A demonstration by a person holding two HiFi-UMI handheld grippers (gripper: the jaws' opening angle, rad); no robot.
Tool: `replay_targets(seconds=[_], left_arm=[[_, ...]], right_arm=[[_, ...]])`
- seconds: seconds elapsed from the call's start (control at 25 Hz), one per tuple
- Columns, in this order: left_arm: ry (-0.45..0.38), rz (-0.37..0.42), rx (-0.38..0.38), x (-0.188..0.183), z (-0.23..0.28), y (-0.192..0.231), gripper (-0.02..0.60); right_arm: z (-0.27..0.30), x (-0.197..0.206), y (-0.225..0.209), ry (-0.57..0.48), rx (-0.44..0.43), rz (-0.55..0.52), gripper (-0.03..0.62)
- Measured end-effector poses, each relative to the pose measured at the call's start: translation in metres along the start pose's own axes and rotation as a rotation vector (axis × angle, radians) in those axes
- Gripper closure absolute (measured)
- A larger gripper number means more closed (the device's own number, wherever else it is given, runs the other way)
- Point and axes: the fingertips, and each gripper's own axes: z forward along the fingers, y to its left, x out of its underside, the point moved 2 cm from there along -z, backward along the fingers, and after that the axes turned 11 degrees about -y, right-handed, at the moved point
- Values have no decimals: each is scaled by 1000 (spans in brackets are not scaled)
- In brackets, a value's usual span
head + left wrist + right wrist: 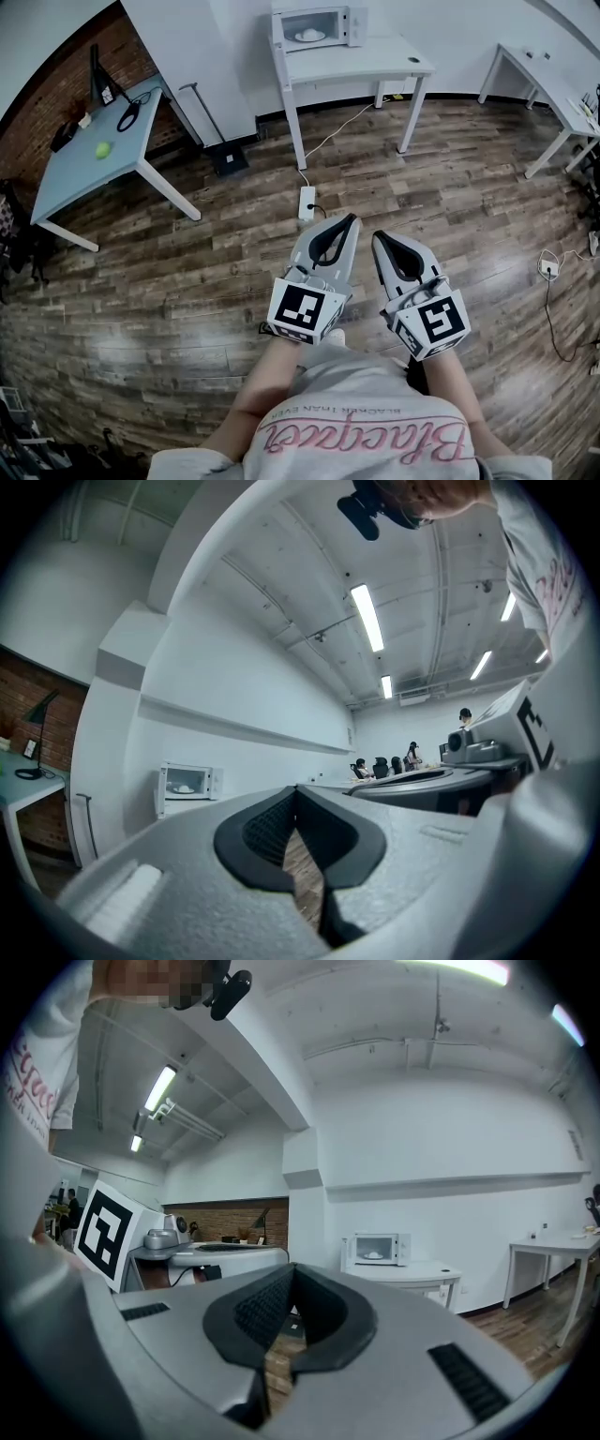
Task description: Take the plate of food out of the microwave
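- Status: not started on the plate itself; this looks like the approach phase.
- microwave (319, 26) sits on a white table (375, 61) at the far wall, well apart from both grippers, with open wood floor (450, 187) between.
- Door looks already swung open to the left, since the lit inside is visible in all three views. I judge that step done.
- plate (309, 36) with a pale mound of food is inside the microwave, on its floor, untouched. It also shows small in the left gripper view (185, 787) and the right gripper view (373, 1255).
- left gripper (352, 218): pads pressed together at the tips, nothing between them, only floor seen through the gap behind the tips.
- right gripper (380, 236): same, pads meeting at the tips, empty.
- Both are held side by side in front of the person's chest, pointing level toward the microwave.
- Left to do, as I read it: close the distance, spread the jaws, reach in, pinch the plate rim, draw it out level and set it down.
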Motion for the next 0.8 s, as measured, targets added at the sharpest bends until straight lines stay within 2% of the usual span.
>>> replay_targets(seconds=[0.56,0.8], left_arm=[[10,-30,3,17,19,26,577],[12,-22,-19,20,24,34,577]], right_arm=[[29,13,-17,12,49,6,583],[35,16,-19,13,38,-8,584]])
